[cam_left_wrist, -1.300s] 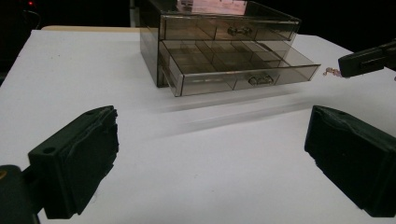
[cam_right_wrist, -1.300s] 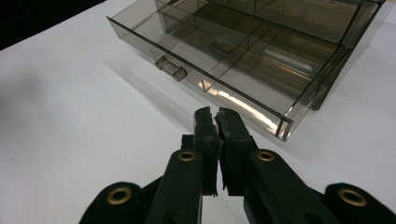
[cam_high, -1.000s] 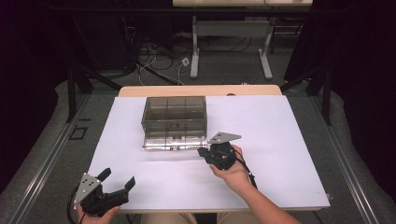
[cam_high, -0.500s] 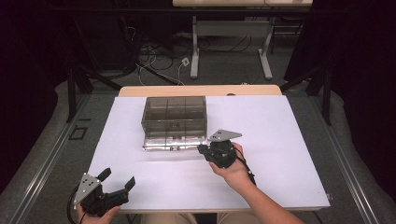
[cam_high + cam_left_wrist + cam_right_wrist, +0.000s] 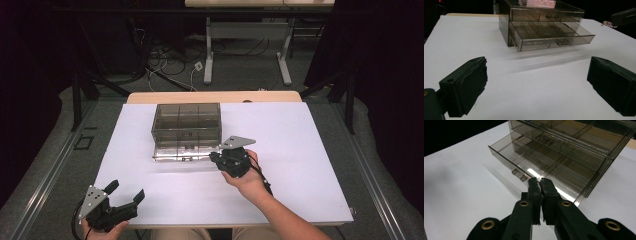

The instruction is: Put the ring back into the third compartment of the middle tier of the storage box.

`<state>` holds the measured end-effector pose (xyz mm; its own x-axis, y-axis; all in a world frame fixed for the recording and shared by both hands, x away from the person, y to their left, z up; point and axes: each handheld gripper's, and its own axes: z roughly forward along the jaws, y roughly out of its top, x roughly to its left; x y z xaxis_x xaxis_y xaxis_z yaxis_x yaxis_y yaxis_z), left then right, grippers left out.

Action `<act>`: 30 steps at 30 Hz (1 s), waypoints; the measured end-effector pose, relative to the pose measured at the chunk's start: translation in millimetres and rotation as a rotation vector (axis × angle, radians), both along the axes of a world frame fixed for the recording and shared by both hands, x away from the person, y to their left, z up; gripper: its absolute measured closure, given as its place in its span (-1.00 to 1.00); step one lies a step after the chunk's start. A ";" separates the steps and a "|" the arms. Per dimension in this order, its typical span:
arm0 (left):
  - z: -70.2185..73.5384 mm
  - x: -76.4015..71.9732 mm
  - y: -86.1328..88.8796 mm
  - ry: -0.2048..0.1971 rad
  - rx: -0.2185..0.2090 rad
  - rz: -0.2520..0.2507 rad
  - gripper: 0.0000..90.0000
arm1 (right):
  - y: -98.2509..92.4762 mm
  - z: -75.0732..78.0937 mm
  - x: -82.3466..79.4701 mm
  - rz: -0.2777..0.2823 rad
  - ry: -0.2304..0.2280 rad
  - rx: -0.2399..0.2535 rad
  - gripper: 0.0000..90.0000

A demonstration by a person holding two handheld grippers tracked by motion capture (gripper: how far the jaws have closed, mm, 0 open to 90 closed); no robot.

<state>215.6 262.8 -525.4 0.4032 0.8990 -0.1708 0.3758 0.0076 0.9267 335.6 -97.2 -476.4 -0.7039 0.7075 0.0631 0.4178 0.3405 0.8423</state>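
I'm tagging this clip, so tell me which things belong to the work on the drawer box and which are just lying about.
Part of the job:
- smoky clear drawer box
- its lower drawer, pulled out, with small handle
- right gripper, shut, tips at the drawer's front edge

Just there:
- left gripper, open, near the table's front edge, away from the box
- white table
- floor cables
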 end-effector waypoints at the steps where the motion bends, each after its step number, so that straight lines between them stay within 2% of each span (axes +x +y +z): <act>1: -0.1 0.1 0.1 0.001 0.001 0.000 -0.93 | 1.4 1.2 1.0 0.000 0.002 -0.005 0.94; 7: -0.1 0.1 0.1 0.001 0.001 0.000 -0.93 | 3.9 2.9 4.4 -0.005 0.004 -0.007 0.94; 10: -0.1 0.2 0.0 0.001 0.002 -0.001 -0.93 | 4.7 4.6 8.6 -0.010 0.018 -0.028 0.94; 17: -0.4 0.5 0.2 0.001 0.002 -0.002 -0.93 | 7.0 3.1 16.4 -0.024 0.020 -0.048 0.94; 30: -0.6 0.6 -0.3 0.003 0.002 -0.002 -0.93 | 12.5 -6.2 32.7 -0.065 0.034 -0.067 0.94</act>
